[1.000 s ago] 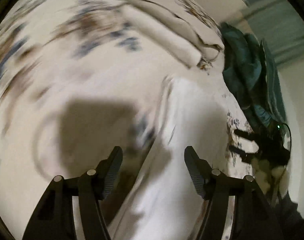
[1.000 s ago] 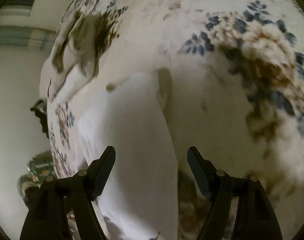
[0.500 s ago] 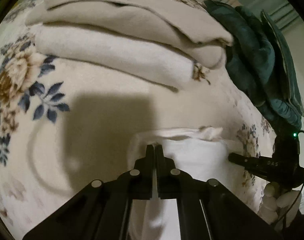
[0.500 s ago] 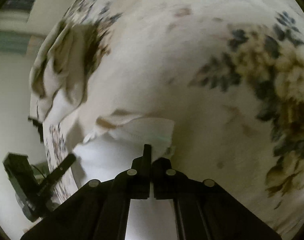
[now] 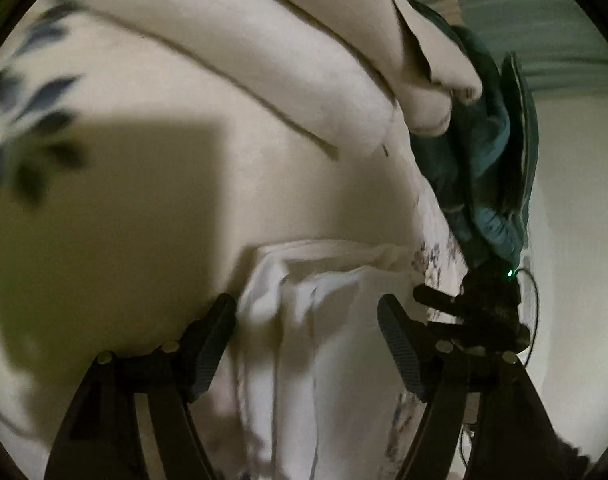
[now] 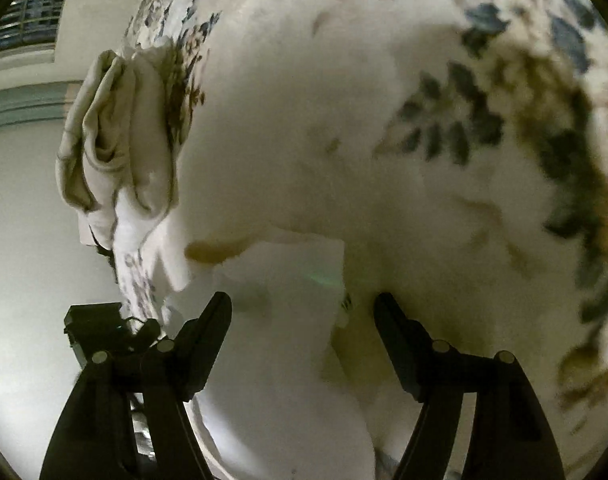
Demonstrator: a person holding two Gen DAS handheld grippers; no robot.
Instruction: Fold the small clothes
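A small white garment point(image 5: 304, 320) lies folded on the floral bedspread point(image 5: 143, 220). My left gripper point(image 5: 307, 320) is open, its jaws standing on either side of the garment's near end. In the right wrist view the same white garment point(image 6: 287, 320) lies between the jaws of my right gripper point(image 6: 302, 316), which is also open and empty. The right gripper also shows in the left wrist view point(image 5: 476, 312) at the garment's right side. The left gripper shows in the right wrist view point(image 6: 103, 328) at the lower left.
A stack of folded beige clothes point(image 5: 324, 60) lies on the bed behind the garment; it also shows in the right wrist view point(image 6: 119, 132). A dark teal garment point(image 5: 484, 168) is heaped at the bed's right edge. The bed edge drops to a pale floor point(image 6: 23, 260).
Both grippers were open, shut on the white garment's edge half a second ago, and have now opened and let it go. The garment lies folded over on itself.
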